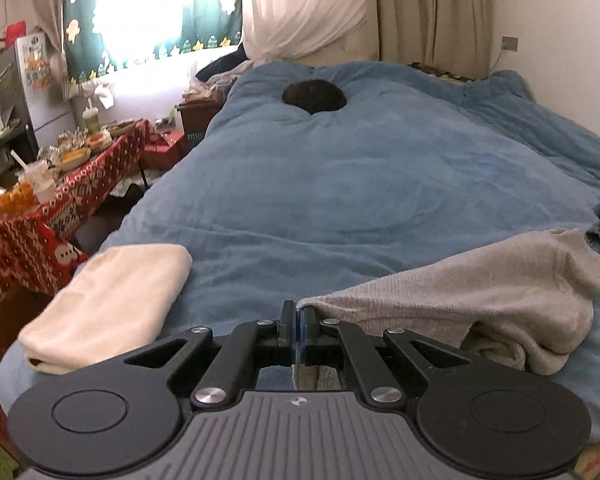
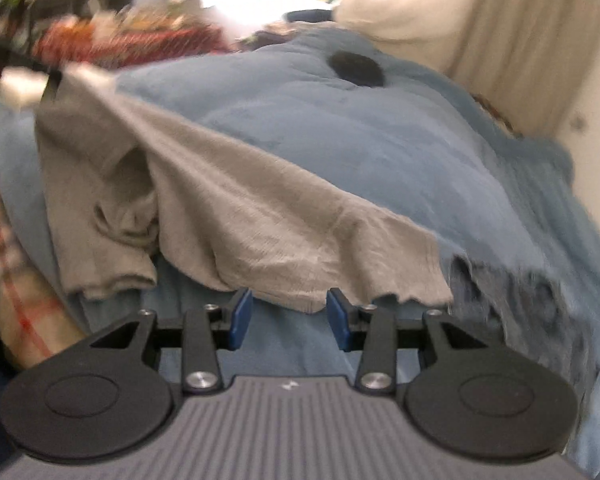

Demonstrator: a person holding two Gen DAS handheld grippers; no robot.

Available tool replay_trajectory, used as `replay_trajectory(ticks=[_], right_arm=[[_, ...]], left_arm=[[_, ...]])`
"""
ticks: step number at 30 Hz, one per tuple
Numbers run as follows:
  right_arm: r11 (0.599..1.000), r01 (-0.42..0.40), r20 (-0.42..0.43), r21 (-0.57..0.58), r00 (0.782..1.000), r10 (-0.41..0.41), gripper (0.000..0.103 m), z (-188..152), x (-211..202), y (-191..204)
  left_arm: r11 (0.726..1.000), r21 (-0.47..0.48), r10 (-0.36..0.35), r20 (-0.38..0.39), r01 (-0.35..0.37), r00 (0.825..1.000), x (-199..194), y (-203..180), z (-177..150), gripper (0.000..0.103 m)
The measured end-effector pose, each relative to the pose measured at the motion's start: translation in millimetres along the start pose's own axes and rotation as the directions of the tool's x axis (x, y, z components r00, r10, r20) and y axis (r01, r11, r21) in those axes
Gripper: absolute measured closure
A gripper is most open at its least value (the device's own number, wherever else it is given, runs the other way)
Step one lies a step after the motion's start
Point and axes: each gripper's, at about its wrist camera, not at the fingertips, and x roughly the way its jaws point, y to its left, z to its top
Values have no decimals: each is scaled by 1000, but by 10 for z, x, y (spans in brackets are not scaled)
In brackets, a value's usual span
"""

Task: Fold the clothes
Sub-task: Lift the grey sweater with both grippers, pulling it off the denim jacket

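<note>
A grey knit garment (image 1: 480, 296) lies crumpled on the blue bedcover (image 1: 360, 168) at the near right. My left gripper (image 1: 298, 318) is shut on the garment's left edge, lifting it a little. In the right wrist view the same grey garment (image 2: 240, 208) stretches from upper left, where the left gripper holds it, down to the front. My right gripper (image 2: 287, 314) stands open, its blue pads (image 2: 242, 314) on either side of the garment's lower hem without pinching it. A folded cream garment (image 1: 108, 304) rests on the bed's near left corner.
A dark blue denim piece (image 2: 512, 312) lies at the right beside the grey garment. A round black object (image 1: 314, 96) sits far up the bed. A table with a red patterned cloth (image 1: 52, 216) and food stands left of the bed. Curtains and a wall are behind.
</note>
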Motion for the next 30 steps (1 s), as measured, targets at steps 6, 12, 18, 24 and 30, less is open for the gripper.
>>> replay_trajectory(ticks=[6, 12, 18, 24, 30], right_arm=[[971, 49, 10, -233, 999, -48, 63, -102, 318, 198], [893, 96, 46, -439, 995, -84, 64, -220, 461, 449], [824, 176, 130, -539, 984, -125, 87, -224, 509, 584], [911, 162, 107, -380, 986, -130, 99, 27, 349, 396], [962, 222, 160, -160, 967, -197, 100, 459, -21, -24]], left_arm=[[1000, -4, -5, -44, 5, 999, 133, -4, -34, 101], [1000, 14, -18, -84, 19, 996, 248, -36, -78, 101], [999, 26, -33, -112, 36, 993, 330, -56, -132, 101], [999, 27, -21, -102, 24, 995, 305, -16, -120, 101], [999, 5, -51, -35, 51, 998, 180, 32, 82, 101]])
